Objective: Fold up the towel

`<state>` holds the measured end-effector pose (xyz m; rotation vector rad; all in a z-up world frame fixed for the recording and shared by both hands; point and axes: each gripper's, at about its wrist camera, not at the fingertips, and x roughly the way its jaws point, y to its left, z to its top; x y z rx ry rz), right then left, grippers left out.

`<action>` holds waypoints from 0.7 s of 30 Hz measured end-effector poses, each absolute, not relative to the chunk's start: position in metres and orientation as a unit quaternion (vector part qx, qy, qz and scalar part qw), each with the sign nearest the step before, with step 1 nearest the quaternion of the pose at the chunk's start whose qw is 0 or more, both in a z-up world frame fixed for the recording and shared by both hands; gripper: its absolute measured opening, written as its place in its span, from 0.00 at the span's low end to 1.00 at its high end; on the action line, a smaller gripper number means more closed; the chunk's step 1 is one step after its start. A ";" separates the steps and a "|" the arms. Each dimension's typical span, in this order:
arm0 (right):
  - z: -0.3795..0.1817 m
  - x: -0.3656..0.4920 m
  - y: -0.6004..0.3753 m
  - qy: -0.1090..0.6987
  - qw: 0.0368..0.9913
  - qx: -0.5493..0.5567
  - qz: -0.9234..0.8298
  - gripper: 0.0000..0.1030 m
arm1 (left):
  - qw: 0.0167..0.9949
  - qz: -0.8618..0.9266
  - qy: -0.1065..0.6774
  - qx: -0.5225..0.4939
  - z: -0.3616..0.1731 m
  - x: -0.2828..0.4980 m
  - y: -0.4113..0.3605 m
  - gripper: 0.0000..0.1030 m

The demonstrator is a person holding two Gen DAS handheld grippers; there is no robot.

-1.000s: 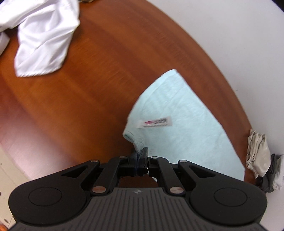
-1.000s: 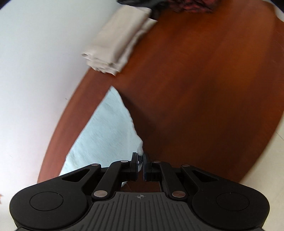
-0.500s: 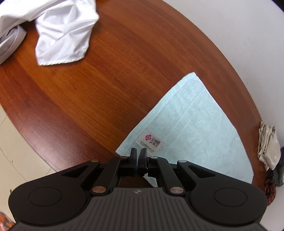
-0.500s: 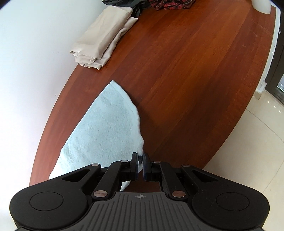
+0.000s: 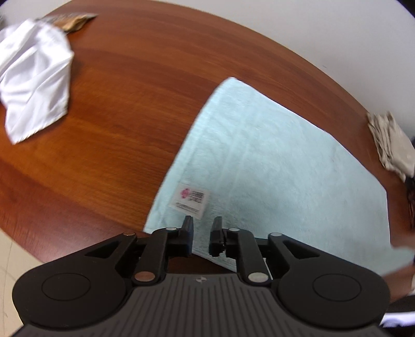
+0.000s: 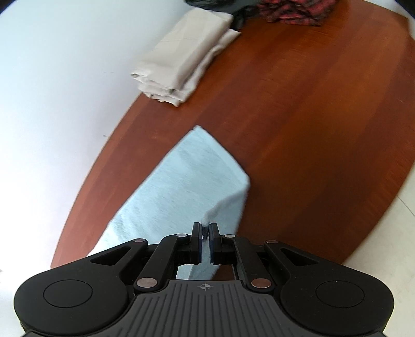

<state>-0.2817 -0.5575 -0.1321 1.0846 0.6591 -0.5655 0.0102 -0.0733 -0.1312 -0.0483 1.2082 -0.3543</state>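
Note:
A pale blue towel (image 5: 280,166) lies spread flat on the brown wooden table (image 5: 124,109), its white label (image 5: 191,200) facing up near the corner closest to me. My left gripper (image 5: 202,237) hovers over that corner with its jaws apart and nothing between them. In the right wrist view the towel (image 6: 186,181) rises from the table to my right gripper (image 6: 205,242), which is shut on a pinched bit of its near edge. The cloth hangs in a small peak at the fingertips.
A crumpled white cloth (image 5: 33,77) lies at the table's far left. A folded beige cloth (image 6: 181,57) sits by the wall edge, with dark and red plaid garments (image 6: 293,10) beyond it. The table's rounded edge and the pale floor (image 6: 384,233) are to the right.
My left gripper has let go of the towel corner and opened; the towel now lies flat there. The right gripper still holds its corner and has shifted slightly.

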 end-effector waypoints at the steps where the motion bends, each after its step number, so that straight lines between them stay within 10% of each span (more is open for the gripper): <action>1: -0.131 -0.275 -0.560 0.303 0.772 0.498 -0.255 0.07 | 0.809 -0.173 0.562 -0.019 -0.131 0.008 -0.076 0.22; 21: -0.101 -0.157 -0.596 0.319 0.822 0.447 -0.154 0.08 | 0.809 -0.153 0.563 -0.078 -0.137 -0.023 -0.081 0.62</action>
